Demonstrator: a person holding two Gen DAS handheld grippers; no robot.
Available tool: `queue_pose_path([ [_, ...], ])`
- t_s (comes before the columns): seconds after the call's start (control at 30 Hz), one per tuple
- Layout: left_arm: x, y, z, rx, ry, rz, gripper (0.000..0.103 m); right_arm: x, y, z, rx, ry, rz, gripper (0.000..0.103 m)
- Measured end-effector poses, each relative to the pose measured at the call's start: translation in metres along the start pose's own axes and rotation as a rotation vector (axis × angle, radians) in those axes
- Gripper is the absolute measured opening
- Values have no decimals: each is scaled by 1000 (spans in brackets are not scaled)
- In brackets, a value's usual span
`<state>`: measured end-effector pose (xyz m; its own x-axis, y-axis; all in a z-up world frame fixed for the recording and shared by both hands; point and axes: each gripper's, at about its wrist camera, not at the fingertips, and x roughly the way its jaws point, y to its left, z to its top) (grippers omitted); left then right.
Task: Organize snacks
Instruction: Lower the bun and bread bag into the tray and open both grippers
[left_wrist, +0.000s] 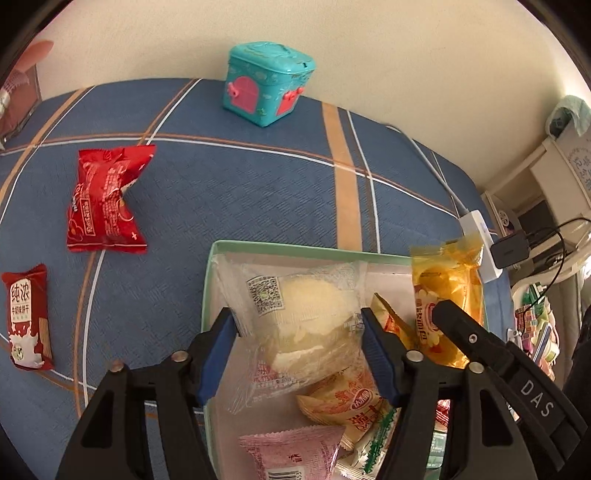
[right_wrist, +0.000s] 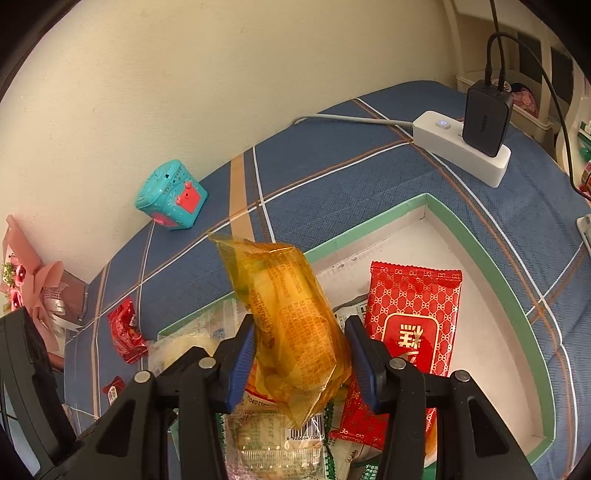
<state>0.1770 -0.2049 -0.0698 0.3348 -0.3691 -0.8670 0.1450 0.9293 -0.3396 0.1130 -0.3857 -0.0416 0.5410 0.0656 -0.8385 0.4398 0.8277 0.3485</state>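
A green-rimmed white tray (left_wrist: 295, 247) (right_wrist: 480, 236) on the blue plaid cloth holds several snack packets. A clear-wrapped pale pastry (left_wrist: 306, 310) lies in it between the blue pads of my left gripper (left_wrist: 299, 328). The pads stand at the wrapper's edges without squeezing it, so the gripper is open. My right gripper (right_wrist: 299, 325) is shut on a yellow translucent packet (right_wrist: 291, 314) (left_wrist: 447, 291), held upright over the tray. A red patterned packet (right_wrist: 413, 314), a pink packet (left_wrist: 295, 454) and an orange-white packet (left_wrist: 343, 402) also lie in the tray.
Two red snack packets (left_wrist: 105, 199) (left_wrist: 27, 317) lie on the cloth left of the tray. A teal tin (left_wrist: 267, 83) (right_wrist: 171, 194) stands by the wall. A white power strip (right_wrist: 461, 147) with a black charger (right_wrist: 487, 114) sits beyond the tray's right corner.
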Motion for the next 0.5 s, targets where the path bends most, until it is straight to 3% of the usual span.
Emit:
queue_pose_path([
  [0.2,-2,4,4,-30,23,-11,74,-1,3,1,-6,12,-12,54],
  [0.33,-13,8,6,-42,26,-26,74,-6,7,2,-10,16,-10,63],
  [0.5,-39,10,10,-43,4,-35,74,-19,12,1,-17,3,-18,63],
])
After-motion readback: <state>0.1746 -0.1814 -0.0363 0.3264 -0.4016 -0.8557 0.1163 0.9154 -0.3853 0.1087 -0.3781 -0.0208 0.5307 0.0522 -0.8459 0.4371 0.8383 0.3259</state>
